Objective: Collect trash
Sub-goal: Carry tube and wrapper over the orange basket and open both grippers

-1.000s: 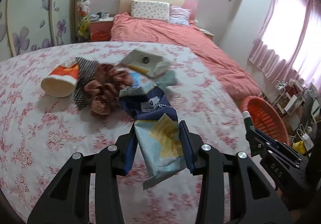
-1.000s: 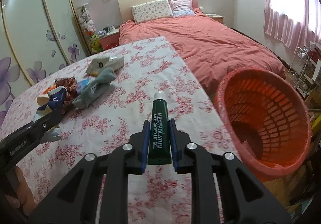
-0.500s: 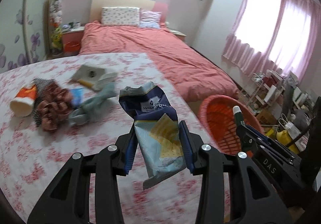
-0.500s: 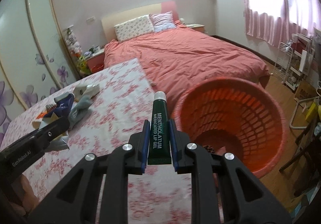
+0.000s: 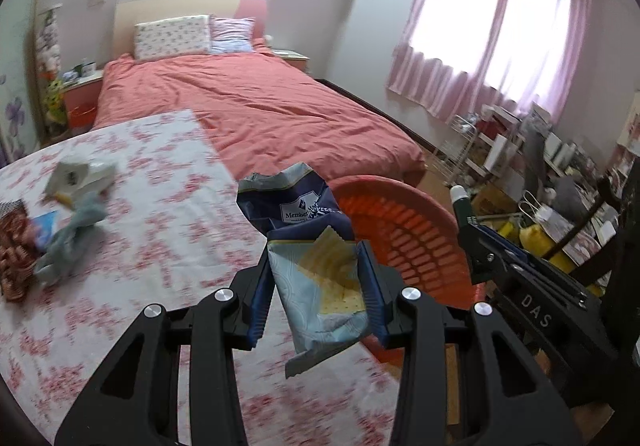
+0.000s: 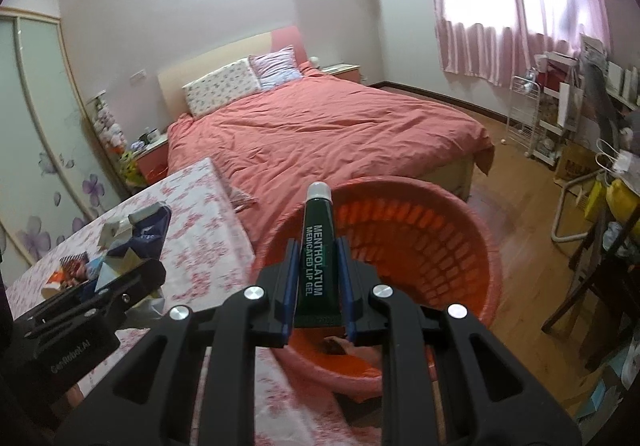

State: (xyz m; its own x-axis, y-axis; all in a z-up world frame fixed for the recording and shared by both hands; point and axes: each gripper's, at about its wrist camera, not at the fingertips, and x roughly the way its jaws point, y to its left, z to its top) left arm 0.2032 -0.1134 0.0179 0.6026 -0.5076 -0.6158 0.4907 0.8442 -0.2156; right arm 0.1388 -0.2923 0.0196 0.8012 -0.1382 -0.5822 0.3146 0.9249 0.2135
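Note:
My left gripper is shut on a blue and pale chip bag and holds it above the table's right edge, next to the orange basket. My right gripper is shut on a dark green lip gel tube, held over the orange basket. The right gripper with the tube shows at the right of the left wrist view. The left gripper with the bag shows at the left of the right wrist view.
The table with a floral cloth carries more trash: a crumpled white wrapper, a grey-blue rag, a brown ribbon bundle. A bed with a red cover stands behind. Shelves and clutter stand at the right.
Both grippers have swung right, away from the table's trash pile and toward the orange basket. The tube now hangs over the basket's opening. Both grips are unchanged.

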